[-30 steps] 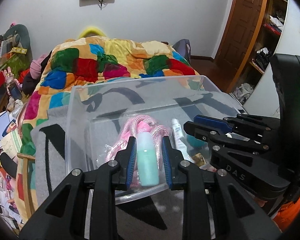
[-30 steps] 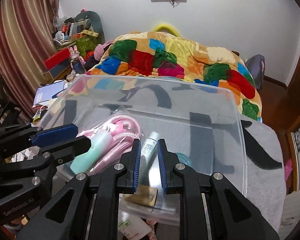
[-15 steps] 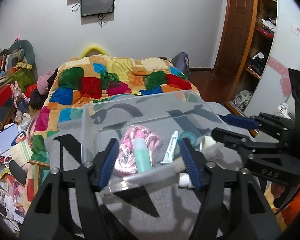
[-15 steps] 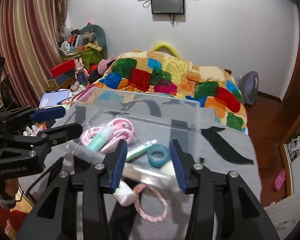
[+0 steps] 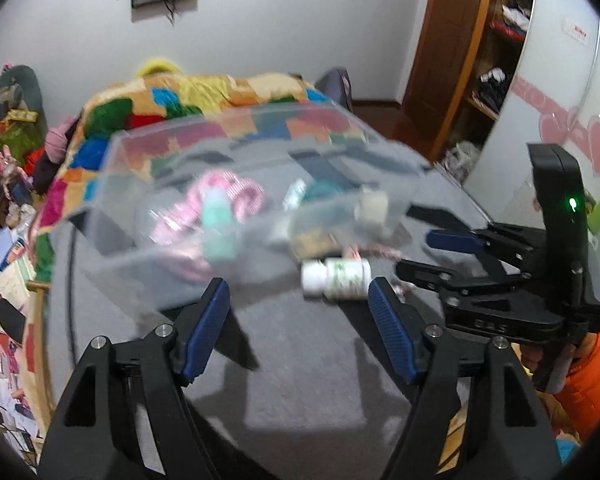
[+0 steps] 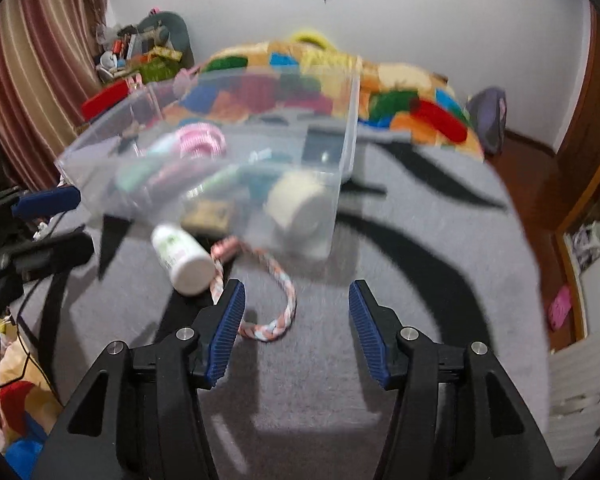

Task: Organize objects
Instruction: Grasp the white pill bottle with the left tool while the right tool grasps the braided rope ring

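We judged the white plastic pill bottle with a green label (image 6: 182, 258) the next thing to gather: light, rigid and round, so it would roll on the grey felt blanket (image 6: 419, 260) if nudged, and its smooth wall could slip. The best hold seemed across the middle of its body, the pads square to its length. The braided pink, white and blue cord (image 6: 274, 312) beside it looked soft and limp; it would droop from any single pinch, so taking it near the bend seemed wisest.

The bottle lay on its side on the bed, just outside the near wall of the clear plastic storage bin (image 6: 343, 128), its cap towards us in the right view. The cord curled from under the bottle towards the right tongs (image 6: 296, 322), its loop just beside their left pad. In the left view the bottle (image 5: 335, 278) lay ahead of the left tongs (image 5: 298, 320), nearer their right pad.

Both tongs stood wide apart and held nothing. The right tongs also showed at the edge of the left view, equally empty.

Inside the bin, blurred, we made out a pink coiled rope (image 5: 228, 196), a mint-green bottle (image 5: 219, 228) and a cream roll (image 6: 296, 206) against the near corner.
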Available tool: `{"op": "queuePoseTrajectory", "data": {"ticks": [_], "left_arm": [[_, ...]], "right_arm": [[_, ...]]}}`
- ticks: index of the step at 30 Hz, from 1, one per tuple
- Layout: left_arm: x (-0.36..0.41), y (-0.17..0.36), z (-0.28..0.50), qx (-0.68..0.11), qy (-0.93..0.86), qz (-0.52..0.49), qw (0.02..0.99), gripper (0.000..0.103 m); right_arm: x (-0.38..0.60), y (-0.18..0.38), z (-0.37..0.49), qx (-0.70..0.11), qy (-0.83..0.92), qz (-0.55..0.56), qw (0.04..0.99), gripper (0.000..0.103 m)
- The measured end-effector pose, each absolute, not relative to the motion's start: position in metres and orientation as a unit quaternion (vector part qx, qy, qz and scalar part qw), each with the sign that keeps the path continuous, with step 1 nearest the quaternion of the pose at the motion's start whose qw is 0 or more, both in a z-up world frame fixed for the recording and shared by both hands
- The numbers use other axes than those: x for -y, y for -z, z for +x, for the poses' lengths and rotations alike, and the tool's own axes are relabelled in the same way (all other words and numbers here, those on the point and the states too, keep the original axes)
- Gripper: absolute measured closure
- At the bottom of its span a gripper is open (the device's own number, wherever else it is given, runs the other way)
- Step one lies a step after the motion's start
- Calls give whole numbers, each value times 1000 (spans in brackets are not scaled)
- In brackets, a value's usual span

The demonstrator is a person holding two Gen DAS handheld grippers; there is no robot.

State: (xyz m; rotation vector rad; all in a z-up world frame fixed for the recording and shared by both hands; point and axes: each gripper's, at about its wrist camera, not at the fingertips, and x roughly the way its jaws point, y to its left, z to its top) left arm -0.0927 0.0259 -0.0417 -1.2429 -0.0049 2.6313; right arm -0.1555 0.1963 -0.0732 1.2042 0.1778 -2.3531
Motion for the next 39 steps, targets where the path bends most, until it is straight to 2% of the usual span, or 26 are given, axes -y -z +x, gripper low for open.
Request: {"op": "queuePoseTrajectory", "data": {"ticks": [3, 5, 6, 9, 18, 19, 21, 23, 25, 27, 35, 38, 39], "left_arm": [[-36, 57, -101, -2, -886, -446, 127, 31], [-43, 63, -105, -6, -882, -452, 130, 31], [-46, 66, -107, -8, -881, -454, 134, 31], [-57, 73, -117, -13, -876, -461, 138, 31], [-63, 85, -129, 0, -878, -464, 121, 32], [-62, 86, -129, 4, -878, -464, 120, 35], [-61, 86, -130, 6, -880, -460, 115, 48], [-59, 86, -129, 13, -881, -459, 117, 54], [-56, 85, -127, 19, -881, -458, 119, 54], [-53, 84, -123, 22, -881, -458, 118, 54], [-35, 79, -104, 32, -882, -457, 109, 54], [-29, 76, -94, 33, -885, -452, 106, 54], [-29, 75, -92, 29, -887, -450, 104, 54]], "right_arm": [[-194, 83, -159, -64, 859, 447, 241, 67], [-195, 82, -158, -67, 863, 439, 241, 79], [-196, 82, -157, -67, 863, 439, 243, 89], [-201, 81, -151, -69, 863, 436, 245, 95], [-238, 84, -122, -94, 857, 444, 243, 95], [-240, 83, -121, -96, 856, 447, 242, 95], [-242, 80, -121, -89, 852, 453, 247, 94], [-239, 76, -123, -79, 851, 453, 254, 87], [-233, 73, -127, -73, 852, 449, 260, 66], [-223, 70, -131, -65, 854, 443, 264, 58], [-201, 87, -149, -68, 856, 449, 248, 58], [-199, 85, -140, -86, 865, 430, 243, 73], [-199, 83, -138, -92, 867, 427, 239, 87]]}}
